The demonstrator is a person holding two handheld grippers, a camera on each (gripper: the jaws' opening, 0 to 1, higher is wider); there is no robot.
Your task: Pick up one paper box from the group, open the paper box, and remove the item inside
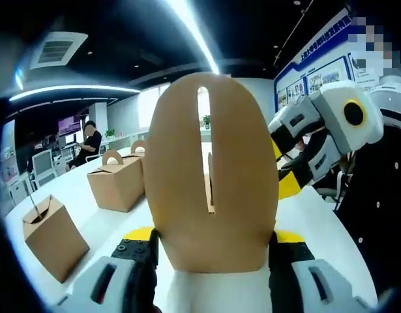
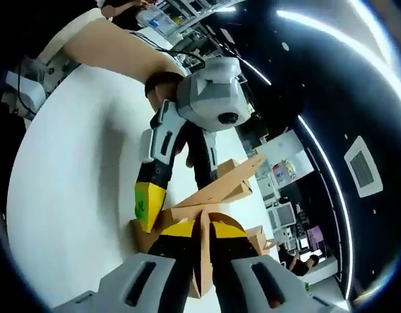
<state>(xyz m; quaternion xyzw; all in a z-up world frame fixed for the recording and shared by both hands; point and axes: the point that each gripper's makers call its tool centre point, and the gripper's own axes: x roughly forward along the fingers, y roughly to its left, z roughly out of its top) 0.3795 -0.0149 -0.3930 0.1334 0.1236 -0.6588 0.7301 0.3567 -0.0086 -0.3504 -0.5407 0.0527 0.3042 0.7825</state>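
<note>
A brown paper box sits between my left gripper's (image 1: 213,240) yellow-padded jaws, which are shut on its sides. Its tall rounded handle flap (image 1: 213,176), with a long slot, stands up right in front of the left gripper view. My right gripper (image 1: 317,134) reaches in from the right, its yellow fingertip (image 1: 288,186) at that flap's edge. In the right gripper view my right gripper (image 2: 203,229) is shut on a thin cardboard flap (image 2: 203,261) seen edge-on. The box's other flaps (image 2: 220,186) are spread open behind it. The left gripper (image 2: 162,156) holds the box from above left. What is inside the box is hidden.
Further paper boxes stand on the white table (image 1: 96,225): one near left (image 1: 53,236), one further back (image 1: 118,181), another behind it (image 1: 139,147). A person sits at a far desk (image 1: 89,140). The holder's arm (image 2: 115,49) crosses the table (image 2: 70,169).
</note>
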